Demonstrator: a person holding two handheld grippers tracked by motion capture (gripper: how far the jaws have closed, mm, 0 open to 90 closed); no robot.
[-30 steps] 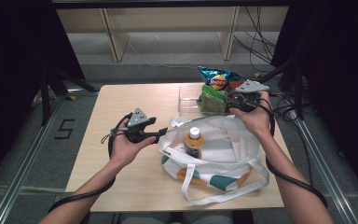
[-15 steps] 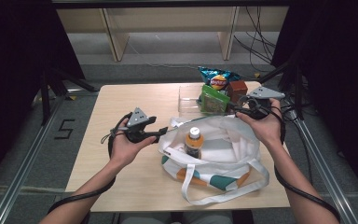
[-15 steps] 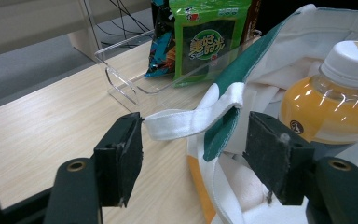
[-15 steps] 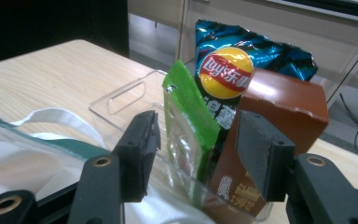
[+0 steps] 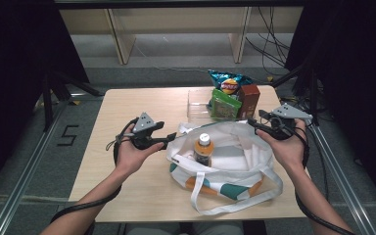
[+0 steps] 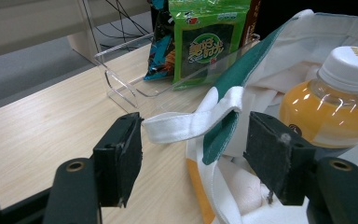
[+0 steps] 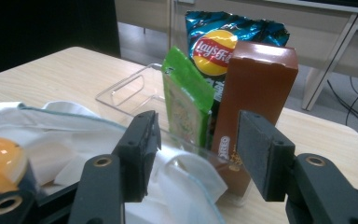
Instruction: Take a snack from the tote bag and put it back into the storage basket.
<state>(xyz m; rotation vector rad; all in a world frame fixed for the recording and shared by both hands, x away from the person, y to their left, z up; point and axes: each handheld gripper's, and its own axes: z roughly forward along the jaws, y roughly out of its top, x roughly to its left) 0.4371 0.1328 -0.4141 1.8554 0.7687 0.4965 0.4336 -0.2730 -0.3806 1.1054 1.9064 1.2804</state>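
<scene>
A white tote bag [image 5: 225, 166] with green and orange patches lies open on the wooden table, and an orange drink bottle [image 5: 203, 147] stands inside it. My left gripper [image 5: 169, 141] is at the bag's left rim. Its jaws are open around the white handle strap [image 6: 191, 126] and the pads do not press on it. My right gripper [image 5: 252, 123] hovers at the bag's right rim and faces a brown box [image 7: 256, 102]. Its jaws have just been opening and hold nothing; the bag's cloth [image 7: 74, 140] lies below them.
A clear plastic tray [image 5: 196, 105] at the table's far edge holds a green snack packet [image 5: 223, 104], a blue chips bag [image 5: 230, 83] and the brown box [image 5: 249, 98]. Bare tabletop [image 5: 127, 107] stretches left of the bag. A shelf unit [image 5: 176, 29] stands beyond the table.
My right gripper has drawn back from the tray, moving right and toward the person to the bag's right rim, and its jaws stand wider. The left gripper has stayed put.
</scene>
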